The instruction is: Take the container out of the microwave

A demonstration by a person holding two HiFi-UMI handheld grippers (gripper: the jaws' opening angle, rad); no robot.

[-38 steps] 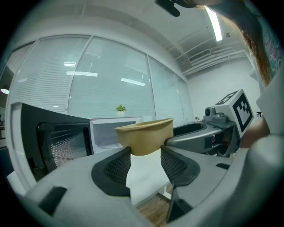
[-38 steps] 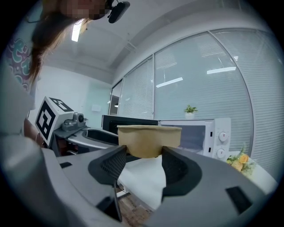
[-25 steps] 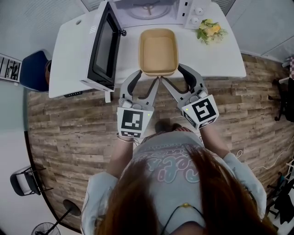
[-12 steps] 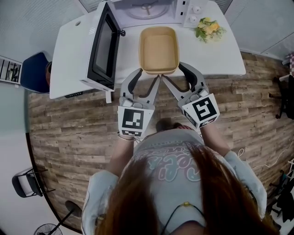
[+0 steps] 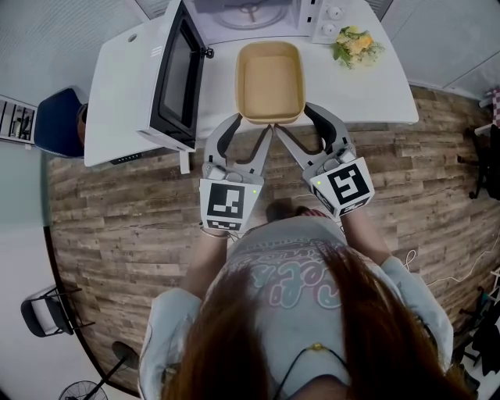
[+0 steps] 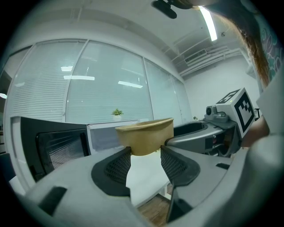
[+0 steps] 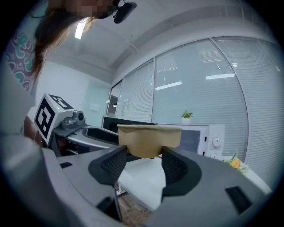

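Note:
A tan rectangular container (image 5: 269,78) is out in front of the microwave (image 5: 250,14), over the near part of the white table (image 5: 375,98). It is empty. My left gripper (image 5: 254,126) spans its near left corner and my right gripper (image 5: 294,121) spans its near right corner. In the left gripper view the container (image 6: 144,133) sits between the pad tips of that gripper (image 6: 145,153), with both pads touching its lower sides. The right gripper view shows the same: the container (image 7: 148,139) is wedged between the pads of that gripper (image 7: 144,153).
The microwave door (image 5: 176,78) stands swung open to the left of the container. Yellow flowers (image 5: 355,48) lie at the table's back right. A blue chair (image 5: 55,121) is left of the table. Wooden floor (image 5: 117,219) lies below the grippers.

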